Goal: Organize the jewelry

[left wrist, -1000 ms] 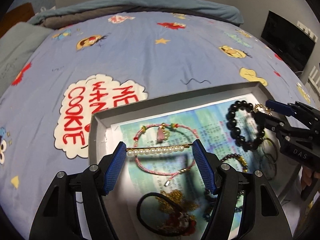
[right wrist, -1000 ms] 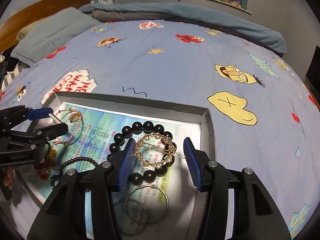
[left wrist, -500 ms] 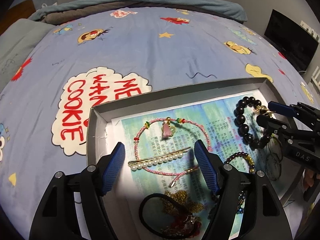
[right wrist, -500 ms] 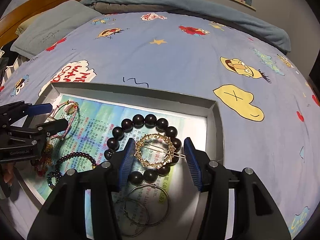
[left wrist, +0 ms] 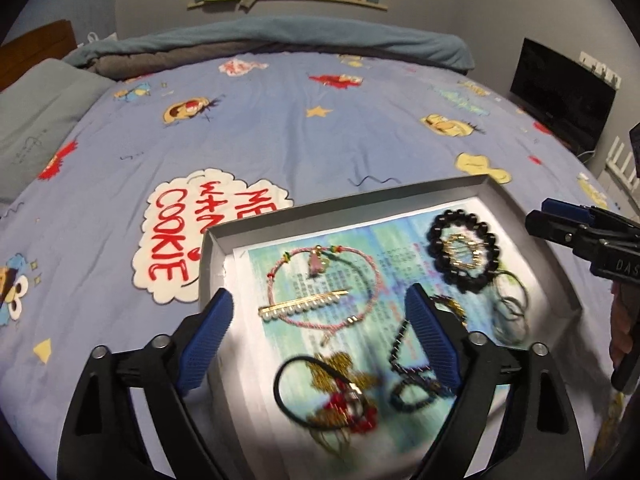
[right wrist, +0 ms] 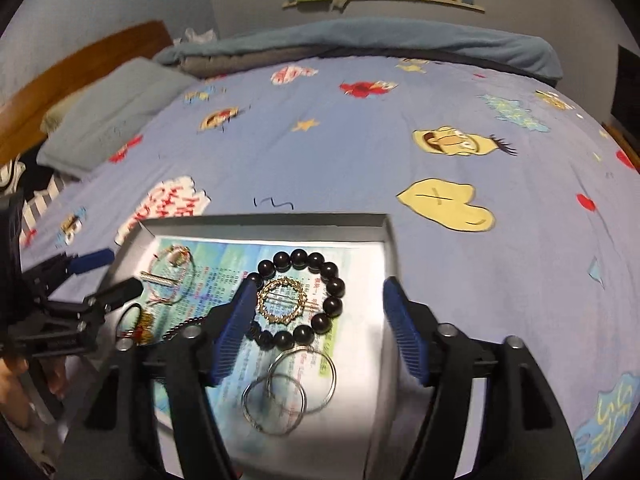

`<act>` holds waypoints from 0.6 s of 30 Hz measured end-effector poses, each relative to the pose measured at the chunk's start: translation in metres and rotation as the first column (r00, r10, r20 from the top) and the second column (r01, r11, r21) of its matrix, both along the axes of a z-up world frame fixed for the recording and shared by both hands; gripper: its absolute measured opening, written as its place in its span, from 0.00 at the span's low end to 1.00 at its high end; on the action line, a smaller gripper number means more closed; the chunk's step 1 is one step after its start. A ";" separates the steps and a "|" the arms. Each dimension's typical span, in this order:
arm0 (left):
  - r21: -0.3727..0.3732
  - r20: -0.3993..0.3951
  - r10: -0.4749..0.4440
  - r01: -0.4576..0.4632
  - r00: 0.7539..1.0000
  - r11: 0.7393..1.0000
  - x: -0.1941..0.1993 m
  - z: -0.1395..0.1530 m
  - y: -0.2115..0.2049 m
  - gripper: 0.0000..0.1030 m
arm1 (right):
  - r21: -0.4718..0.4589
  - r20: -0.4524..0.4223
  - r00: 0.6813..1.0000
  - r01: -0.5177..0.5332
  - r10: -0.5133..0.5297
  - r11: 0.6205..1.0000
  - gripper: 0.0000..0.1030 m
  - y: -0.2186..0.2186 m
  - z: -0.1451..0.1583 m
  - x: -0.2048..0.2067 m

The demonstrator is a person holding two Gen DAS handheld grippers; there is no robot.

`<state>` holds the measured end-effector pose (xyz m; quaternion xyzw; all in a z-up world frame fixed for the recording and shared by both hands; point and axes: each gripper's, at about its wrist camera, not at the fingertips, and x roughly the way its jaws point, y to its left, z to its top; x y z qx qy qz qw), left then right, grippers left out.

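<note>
Left gripper (left wrist: 320,334) raised over the near part of a grey tray (left wrist: 344,205), blue fingers (left wrist: 206,340) spread wide and holding nothing. Between them and a little ahead, a pearl hair clip (left wrist: 303,305) lying slantwise across a pink cord bracelet (left wrist: 324,286), both flat on the printed paper (left wrist: 384,248) lining the tray. Just below the fingertips, blurred: a black hair tie (left wrist: 298,390) with gold and red trim, and a dark small-bead bracelet (left wrist: 408,376) beside the right-hand finger. Ahead and to the right of the fingers, a black bead bracelet (left wrist: 464,254).

Right gripper (right wrist: 318,330) likewise lifted, fingers (right wrist: 404,332) parted wide and empty. Black bead bracelet (right wrist: 300,300) partly behind its left-hand finger, a round gold hair clip (right wrist: 282,301) lying inside the ring of beads. Nearer the camera, between the fingers, two overlapping silver hoops (right wrist: 290,386), touching each other. Off to the left of these fingers, the other gripper (right wrist: 108,274) over the far end of the tray (right wrist: 264,226).

Tray resting on a blue cartoon-print bed cover (right wrist: 360,140); grey pillow (right wrist: 108,120) and wooden headboard (right wrist: 72,64) beyond to the left.
</note>
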<state>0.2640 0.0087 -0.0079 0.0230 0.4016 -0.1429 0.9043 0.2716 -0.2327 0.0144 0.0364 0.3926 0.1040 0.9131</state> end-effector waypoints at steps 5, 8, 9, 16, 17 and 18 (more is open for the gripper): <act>0.006 0.027 -0.021 0.020 0.999 1.000 -0.031 0.010 0.000 0.92 | 0.019 0.042 0.999 0.012 -0.013 1.000 0.94 -0.011 0.017 -0.033; 0.033 0.058 -0.031 0.029 0.998 0.999 -0.055 0.016 -0.001 0.93 | 0.026 0.071 0.997 0.009 -0.010 1.000 0.94 -0.016 0.027 -0.055; 0.045 0.071 -0.032 0.029 0.997 0.999 -0.064 0.018 -0.001 0.93 | 0.028 0.080 0.997 0.007 -0.009 1.000 0.94 -0.017 0.030 -0.062; 0.038 0.103 -0.011 0.007 0.995 0.999 -0.112 0.030 -0.004 0.93 | -0.028 0.115 0.993 0.023 -0.019 0.999 0.95 -0.011 0.031 -0.112; 0.043 0.102 -0.004 0.000 0.995 0.999 -0.115 0.031 -0.004 0.93 | -0.037 0.113 0.993 0.019 -0.014 0.999 0.95 -0.009 0.030 -0.116; 0.049 0.100 0.006 -0.011 0.995 0.999 -0.121 0.033 -0.005 0.93 | -0.044 0.113 0.994 0.015 -0.010 0.999 0.95 -0.007 0.029 -0.122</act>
